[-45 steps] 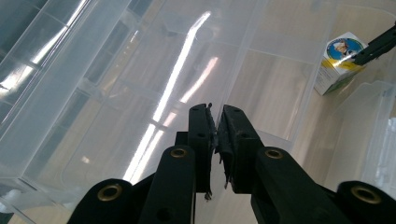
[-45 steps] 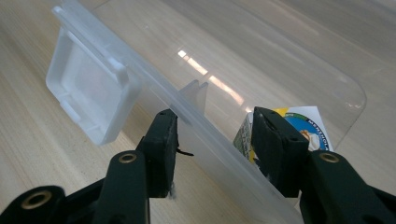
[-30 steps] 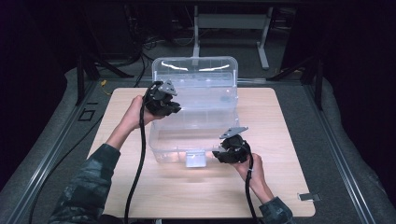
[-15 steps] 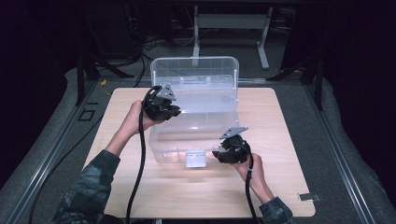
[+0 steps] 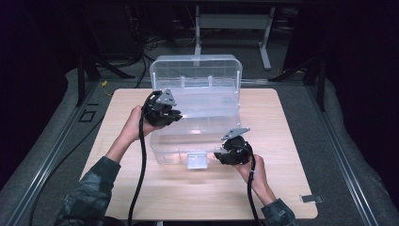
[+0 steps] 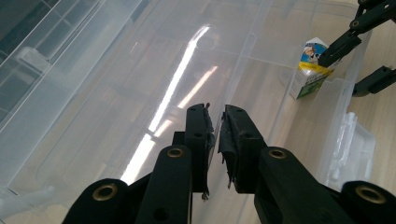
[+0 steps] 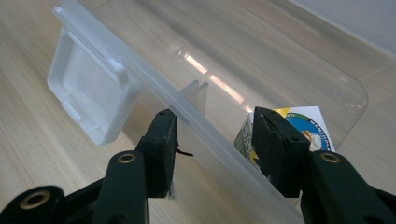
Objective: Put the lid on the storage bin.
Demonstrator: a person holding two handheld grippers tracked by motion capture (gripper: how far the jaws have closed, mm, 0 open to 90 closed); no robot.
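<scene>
— Gripping the left edge of the clear plastic bin (image 5: 193, 136), is it? The left gripper (image 5: 165, 113) looks pinched on the thin wall, jaws nearly together.

— Yes — steadying it, I'd judge. The small carton (image 6: 309, 67) stands inside the bin, near its front right corner.

— And the right gripper (image 5: 227, 155)?

— Jaws spread, straddling the front rim beside the white latch (image 7: 91, 91), carton just behind one jaw. Next, I think, it must lift over the rim and close on the carton.
</scene>
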